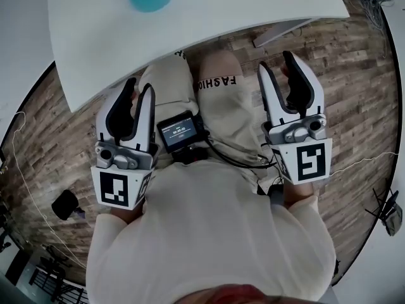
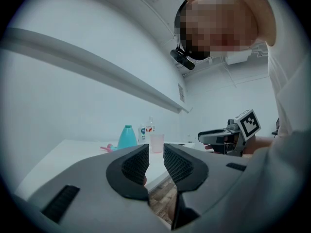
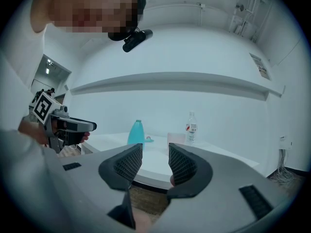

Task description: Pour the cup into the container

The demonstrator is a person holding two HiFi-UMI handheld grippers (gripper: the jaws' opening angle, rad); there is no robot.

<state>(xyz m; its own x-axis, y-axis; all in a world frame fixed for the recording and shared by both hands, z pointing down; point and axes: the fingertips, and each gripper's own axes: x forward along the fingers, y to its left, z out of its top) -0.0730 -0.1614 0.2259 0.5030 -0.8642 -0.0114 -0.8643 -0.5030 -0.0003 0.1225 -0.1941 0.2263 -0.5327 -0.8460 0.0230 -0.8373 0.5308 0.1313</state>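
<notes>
left gripper [image 1: 139, 88]: jaws a narrow gap apart, empty, short of the table's [image 1: 190, 30] near edge | teal container [image 2: 127, 137]: back from that edge | cup [image 2: 156, 142]: upright, right of it | right gripper [image 1: 276, 63]: jaws slightly parted, empty

This looks like a plain lab or test room, not a home. It has bare white walls [image 3: 209, 120], one long wall shelf [image 3: 194, 84] and a white table [image 1: 190, 37]. The floor [image 1: 354, 75] is wood-look planks with loose cables [image 1: 374, 8] trailing over it, and exposed pipes [image 3: 243, 4] run near the ceiling.
</notes>
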